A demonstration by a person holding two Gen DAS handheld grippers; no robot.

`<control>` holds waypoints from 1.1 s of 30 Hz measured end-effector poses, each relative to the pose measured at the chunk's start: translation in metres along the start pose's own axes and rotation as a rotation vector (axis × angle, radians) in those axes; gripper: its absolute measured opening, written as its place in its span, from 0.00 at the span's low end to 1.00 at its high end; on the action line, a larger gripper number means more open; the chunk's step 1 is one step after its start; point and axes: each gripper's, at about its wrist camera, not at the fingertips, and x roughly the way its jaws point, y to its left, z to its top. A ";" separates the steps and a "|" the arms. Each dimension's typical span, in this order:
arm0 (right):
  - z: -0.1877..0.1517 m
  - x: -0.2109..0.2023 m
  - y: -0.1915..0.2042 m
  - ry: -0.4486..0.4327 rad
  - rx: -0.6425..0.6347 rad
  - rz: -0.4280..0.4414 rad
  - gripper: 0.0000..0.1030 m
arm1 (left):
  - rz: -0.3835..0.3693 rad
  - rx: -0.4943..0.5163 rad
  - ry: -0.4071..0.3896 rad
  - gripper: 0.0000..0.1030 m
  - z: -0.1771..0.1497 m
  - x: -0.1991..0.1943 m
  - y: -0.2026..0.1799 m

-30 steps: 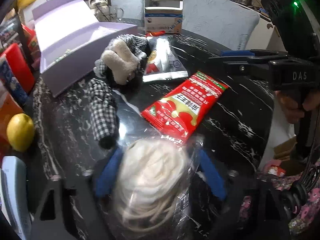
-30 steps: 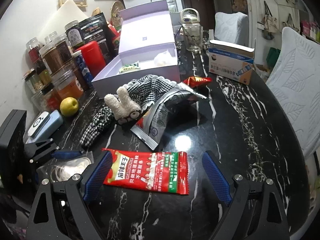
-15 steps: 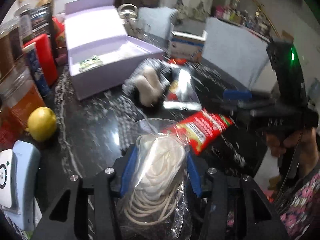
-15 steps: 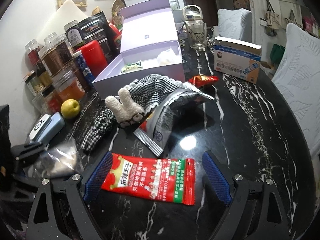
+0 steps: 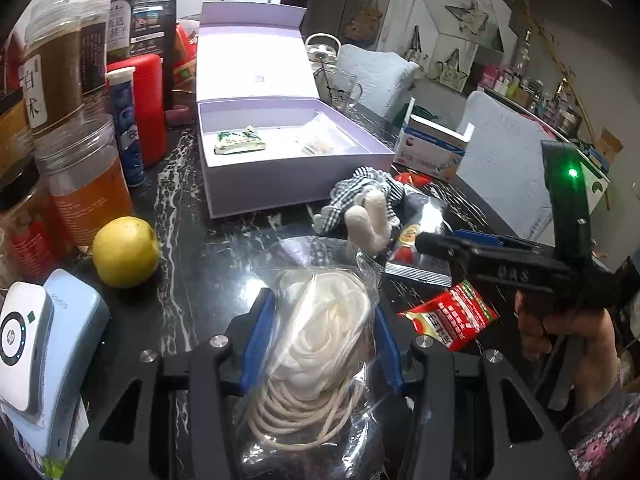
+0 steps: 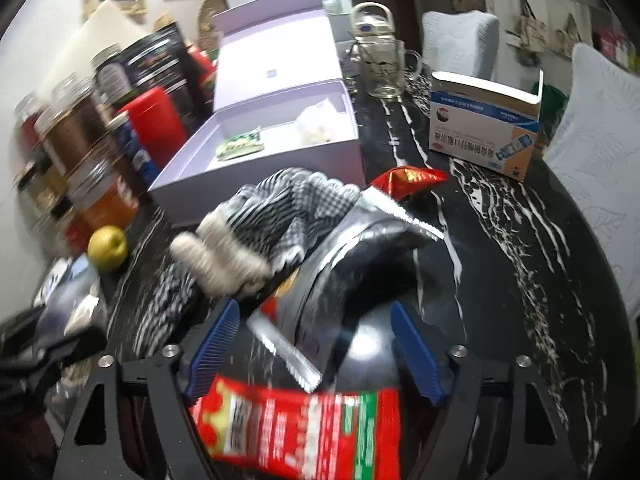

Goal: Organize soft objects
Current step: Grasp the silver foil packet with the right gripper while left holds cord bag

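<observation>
A home dining room: food jars (image 5: 68, 80), padded chairs (image 6: 460, 40), marble-patterned table (image 6: 500, 240).

Left gripper (image 5: 320, 344) clamps a clear bag of white cord (image 5: 320, 332) above the black marble table (image 5: 188, 240).
Far behind lies an open lilac box (image 5: 280, 176); the right gripper (image 5: 452, 242) reaches over a red snack packet (image 5: 452, 320).

A black marble table (image 6: 500, 248) with white veins carries everything. A lilac box (image 5: 280, 184) lies open at twelve o'clock, jars (image 5: 86, 184) and a yellow fruit (image 5: 125, 252) at nine, a blue-and-white carton (image 6: 484, 136) at two. A checked cloth (image 6: 288, 212), a silver packet (image 6: 360, 248) and a red packet (image 6: 296, 424) lie centrally.
</observation>
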 end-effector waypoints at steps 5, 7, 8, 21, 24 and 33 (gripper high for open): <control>0.009 0.016 -0.004 0.010 0.034 -0.017 0.70 | -0.016 -0.023 0.007 0.46 0.003 0.007 0.005; 0.010 0.022 -0.006 0.027 0.052 -0.013 0.65 | -0.016 -0.023 0.010 0.46 0.002 0.008 0.005; 0.010 0.025 -0.007 0.036 0.059 -0.014 0.59 | -0.018 -0.024 0.012 0.46 0.003 0.010 0.005; -0.002 0.011 -0.015 0.028 0.090 0.047 0.34 | -0.046 -0.039 0.027 0.46 0.001 0.016 0.004; -0.008 0.001 -0.016 0.020 0.090 0.055 0.33 | -0.062 -0.044 0.029 0.46 0.001 0.015 0.004; -0.023 -0.041 -0.009 -0.037 0.062 0.107 0.33 | -0.073 -0.027 -0.011 0.46 0.005 -0.001 -0.010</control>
